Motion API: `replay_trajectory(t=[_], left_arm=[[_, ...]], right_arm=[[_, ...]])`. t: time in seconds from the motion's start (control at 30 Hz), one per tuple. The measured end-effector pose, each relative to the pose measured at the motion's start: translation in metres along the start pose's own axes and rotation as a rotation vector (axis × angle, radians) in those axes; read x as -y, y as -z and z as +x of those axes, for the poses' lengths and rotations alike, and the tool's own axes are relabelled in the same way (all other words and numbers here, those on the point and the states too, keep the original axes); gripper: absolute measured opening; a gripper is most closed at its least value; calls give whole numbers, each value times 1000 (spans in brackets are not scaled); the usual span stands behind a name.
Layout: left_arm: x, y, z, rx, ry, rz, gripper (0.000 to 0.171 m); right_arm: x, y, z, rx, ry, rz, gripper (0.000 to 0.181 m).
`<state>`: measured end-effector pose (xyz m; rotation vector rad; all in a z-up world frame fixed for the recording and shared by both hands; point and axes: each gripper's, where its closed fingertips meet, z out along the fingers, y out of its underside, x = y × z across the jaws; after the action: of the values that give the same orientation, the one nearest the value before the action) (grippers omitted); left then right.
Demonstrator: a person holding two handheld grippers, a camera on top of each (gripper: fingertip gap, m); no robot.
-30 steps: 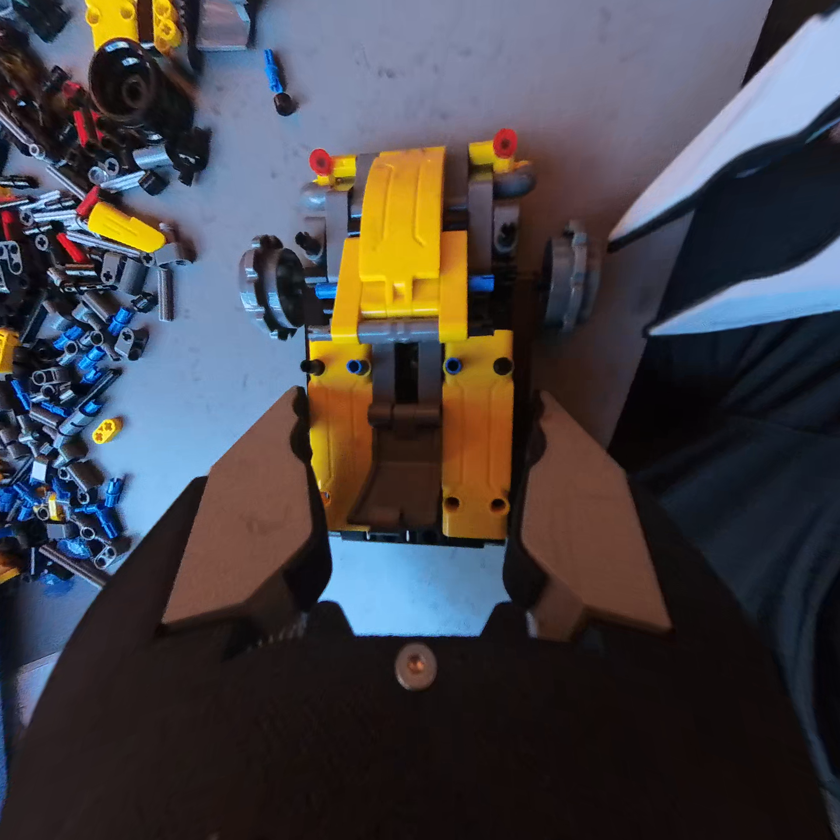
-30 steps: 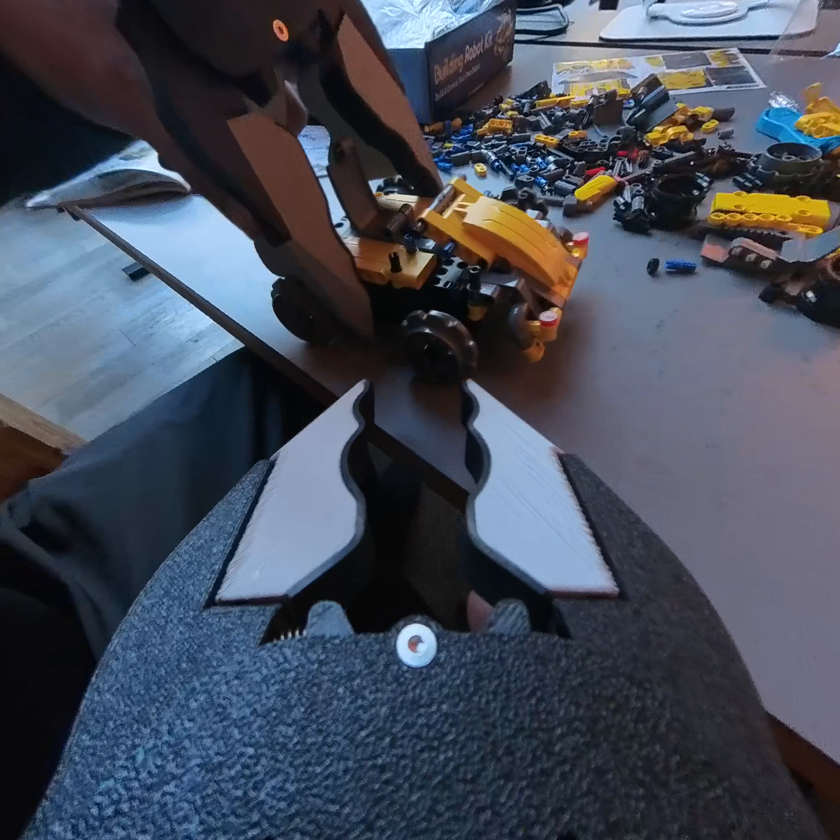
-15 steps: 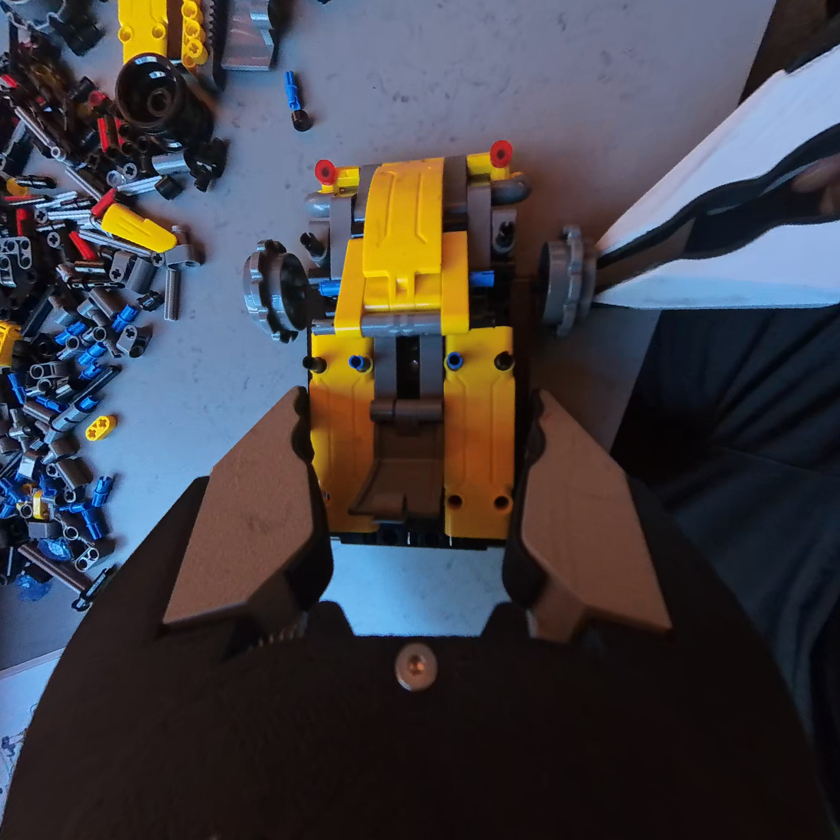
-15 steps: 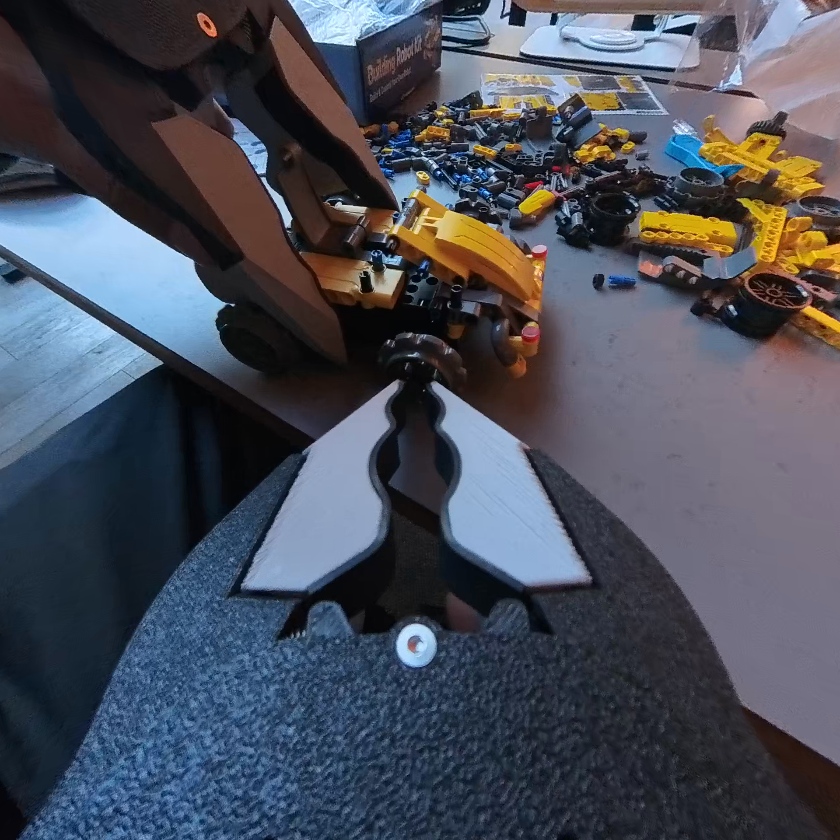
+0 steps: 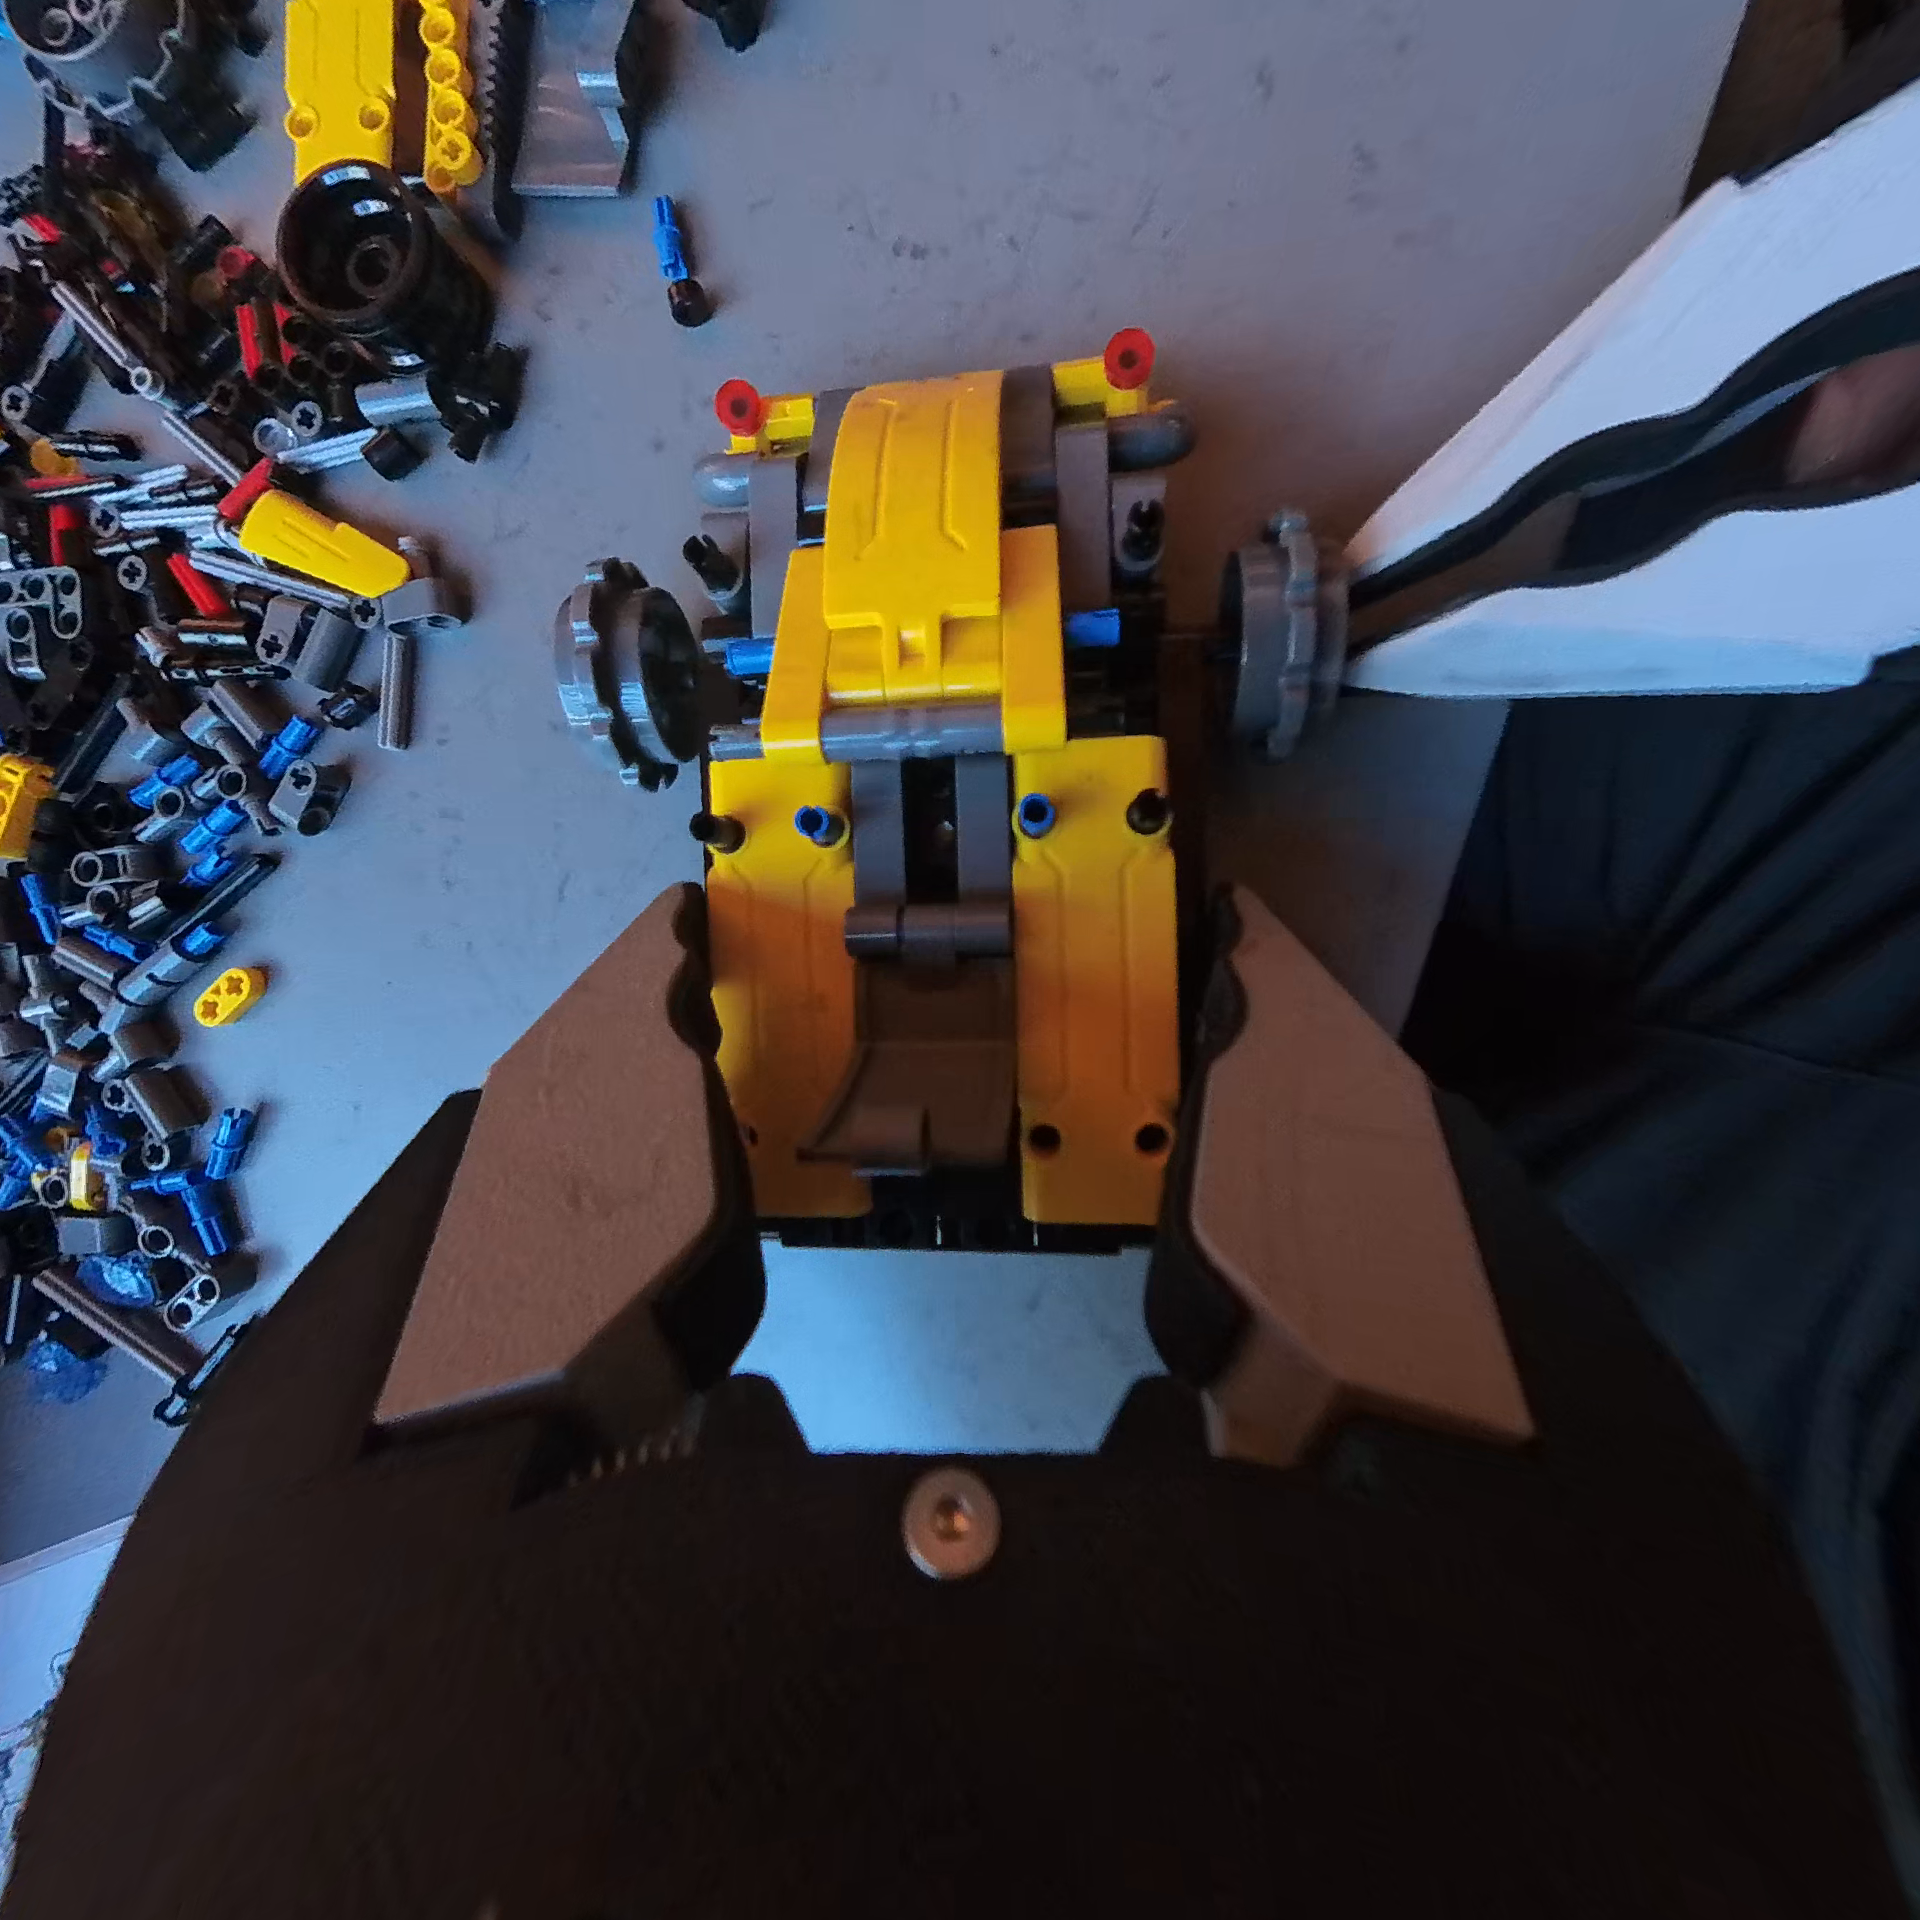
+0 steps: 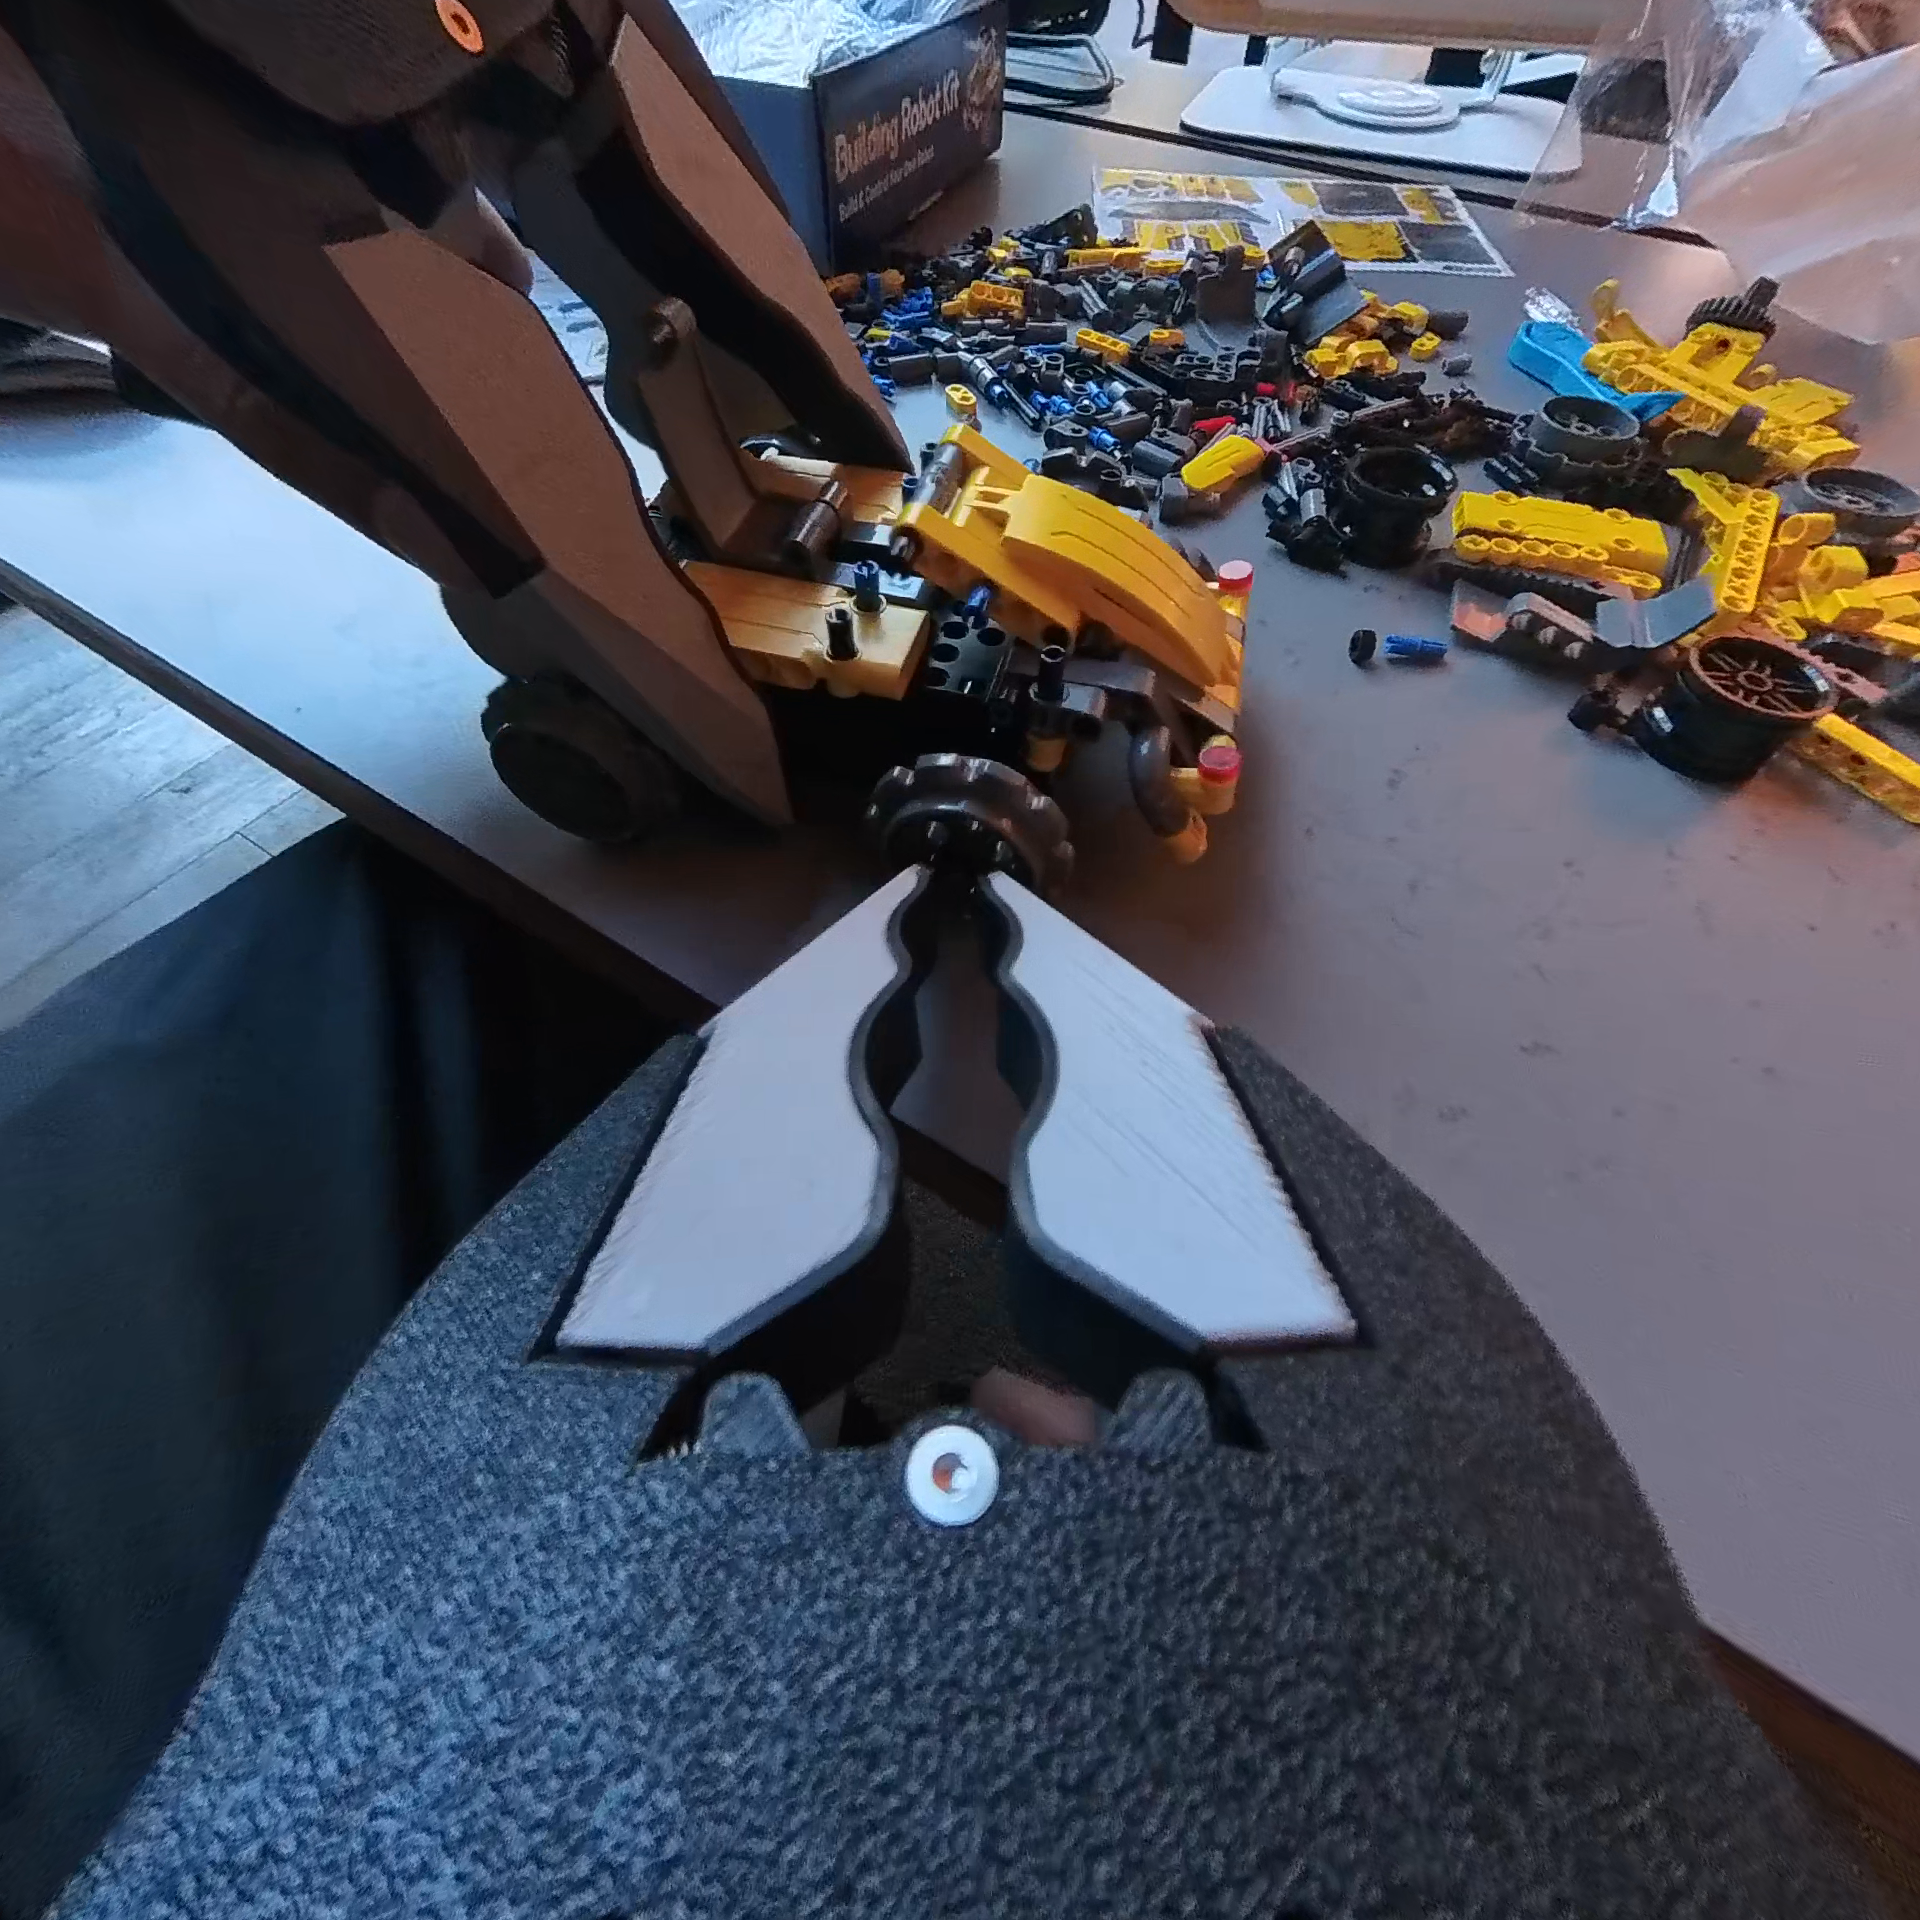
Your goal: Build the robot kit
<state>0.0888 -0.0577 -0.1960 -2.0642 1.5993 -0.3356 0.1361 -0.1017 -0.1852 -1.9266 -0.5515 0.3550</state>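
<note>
Jaws of the left gripper [image 5: 951,1039] are clamping the yellow car [image 5: 940,790], steadying it on the desk [image 6: 1507,987]; the right gripper's [image 6: 951,888] are nearly together, pinching its side wheel [image 6: 971,821].

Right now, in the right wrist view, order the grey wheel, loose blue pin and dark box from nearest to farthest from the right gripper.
From the right gripper:
1. grey wheel of the yellow car, at the jaws' tips.
2. blue pin, loose, ahead and right.
3. dark box, far back, left.
</note>
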Motion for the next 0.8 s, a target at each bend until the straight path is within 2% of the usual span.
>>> replay_trajectory(t=[0.4,0.63,0.73,0.8], left_arm=[[2,-2,-7,18,31,22,91],[5,-3,-7,36,56,18,92],[5,-3,-6,35,57,28,92],[5,-3,-6,35,60,36,92]], right_arm=[[4,-7,7,3,3,-31,6],[0,4,8,31,-52,-15,9],[0,3,13,9,-35,-17,2],[1,2,15,-6,-20,-13,7]])
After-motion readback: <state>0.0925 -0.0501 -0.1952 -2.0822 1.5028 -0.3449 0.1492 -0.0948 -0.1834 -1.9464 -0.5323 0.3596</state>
